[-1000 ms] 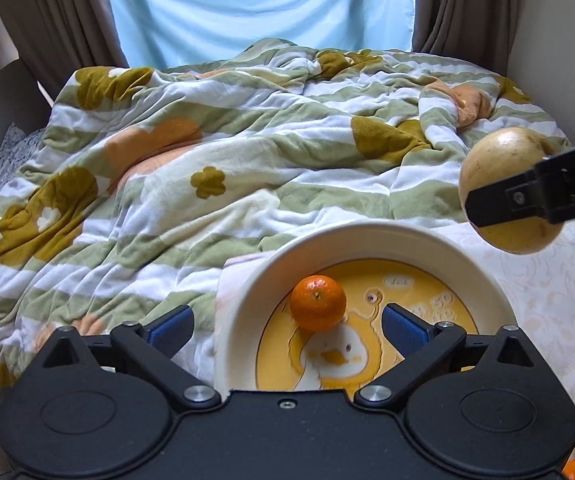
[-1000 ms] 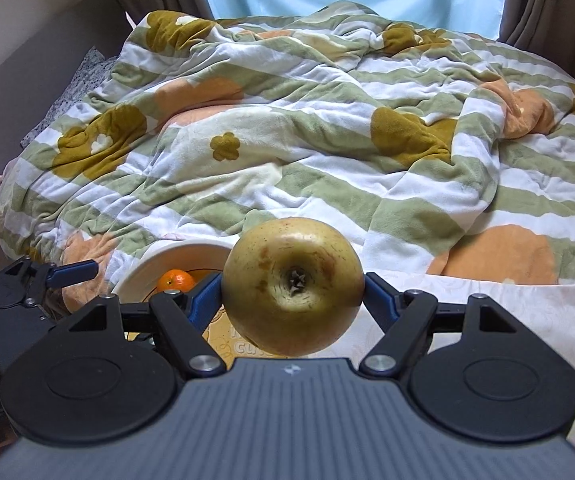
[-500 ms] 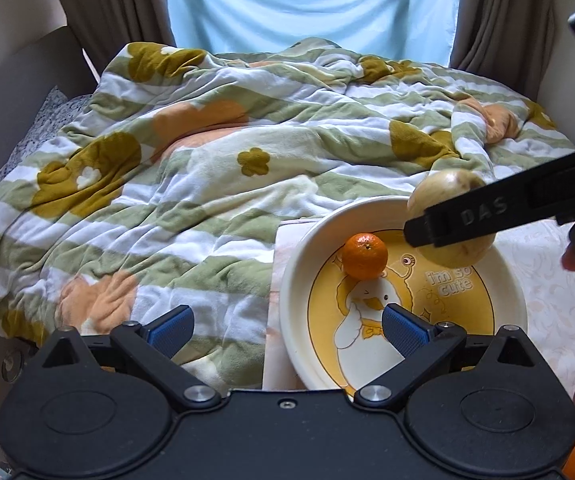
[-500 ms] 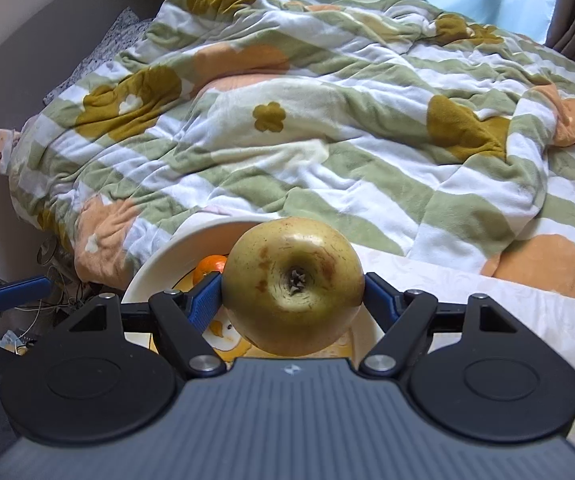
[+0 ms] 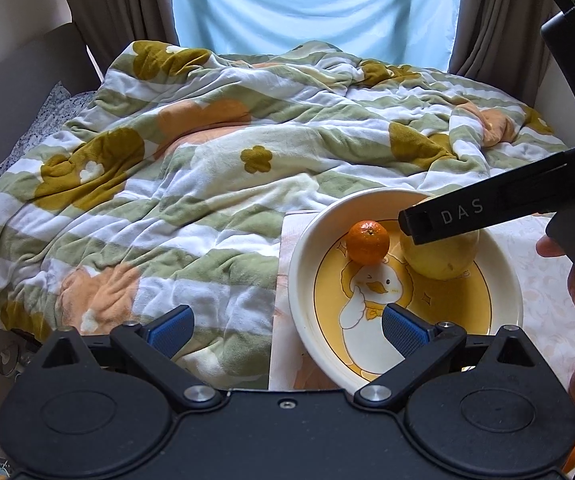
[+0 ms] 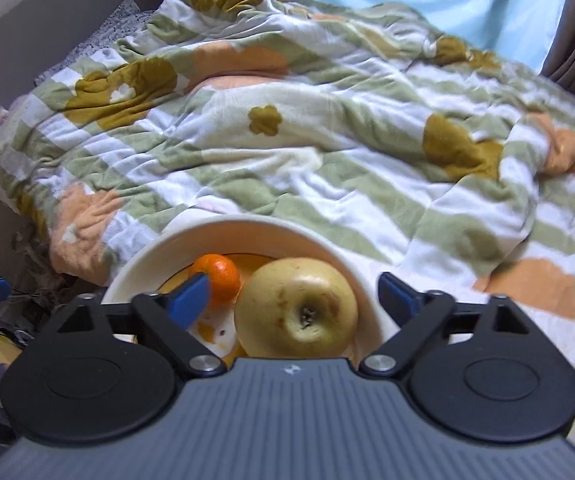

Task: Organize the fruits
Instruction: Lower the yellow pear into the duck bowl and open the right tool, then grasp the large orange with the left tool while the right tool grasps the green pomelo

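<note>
Right gripper (image 6: 293,300), jaws spread and empty, above the yellow apple (image 6: 296,312) resting in the bowl (image 5: 307,240) beside the mandarin (image 5: 368,241); a careless withdrawal could nudge it rolling

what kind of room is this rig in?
Most likely a bedroom: a rumpled green-and-white striped floral quilt covers a bed, with brown curtains beside a window behind it. The cream duck-print fruit bowl sits at the bed's edge.
</note>
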`<state>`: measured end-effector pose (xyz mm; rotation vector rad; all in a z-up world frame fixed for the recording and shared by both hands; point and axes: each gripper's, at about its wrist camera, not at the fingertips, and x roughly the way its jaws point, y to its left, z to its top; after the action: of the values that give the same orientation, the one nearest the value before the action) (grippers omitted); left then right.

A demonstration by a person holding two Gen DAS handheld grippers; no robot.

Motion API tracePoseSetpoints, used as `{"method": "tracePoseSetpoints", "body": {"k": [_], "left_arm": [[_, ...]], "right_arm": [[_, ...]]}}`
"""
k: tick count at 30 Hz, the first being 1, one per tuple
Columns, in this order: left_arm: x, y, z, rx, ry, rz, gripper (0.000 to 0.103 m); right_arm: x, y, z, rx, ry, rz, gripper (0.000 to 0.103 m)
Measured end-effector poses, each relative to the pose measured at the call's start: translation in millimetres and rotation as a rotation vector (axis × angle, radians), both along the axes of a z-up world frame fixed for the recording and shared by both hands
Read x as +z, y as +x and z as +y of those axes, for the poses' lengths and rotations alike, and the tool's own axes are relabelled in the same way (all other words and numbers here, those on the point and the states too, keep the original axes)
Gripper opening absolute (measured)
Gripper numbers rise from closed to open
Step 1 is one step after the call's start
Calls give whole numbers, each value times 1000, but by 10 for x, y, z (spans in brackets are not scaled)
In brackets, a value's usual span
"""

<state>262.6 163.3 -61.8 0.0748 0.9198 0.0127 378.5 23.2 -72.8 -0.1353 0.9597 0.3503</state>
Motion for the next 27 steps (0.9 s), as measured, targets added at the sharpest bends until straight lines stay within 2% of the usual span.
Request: {"method": "tracePoseSetpoints", "body": {"k": [6, 14, 21, 27], "left_arm": [[78, -69, 7, 1, -6, -17, 102], [315, -311, -9, 12, 11, -77, 102], [556, -749, -46, 89, 36, -127, 102], [701, -1237, -199, 149, 76, -158, 102]], "right_arm": [[86, -102, -124, -43, 32, 5, 103], [396, -390, -322, -86, 76, -35, 103], [699, -856, -588, -111, 111, -78, 103], [932, -1410, -923, -114, 110, -135, 103]]}}
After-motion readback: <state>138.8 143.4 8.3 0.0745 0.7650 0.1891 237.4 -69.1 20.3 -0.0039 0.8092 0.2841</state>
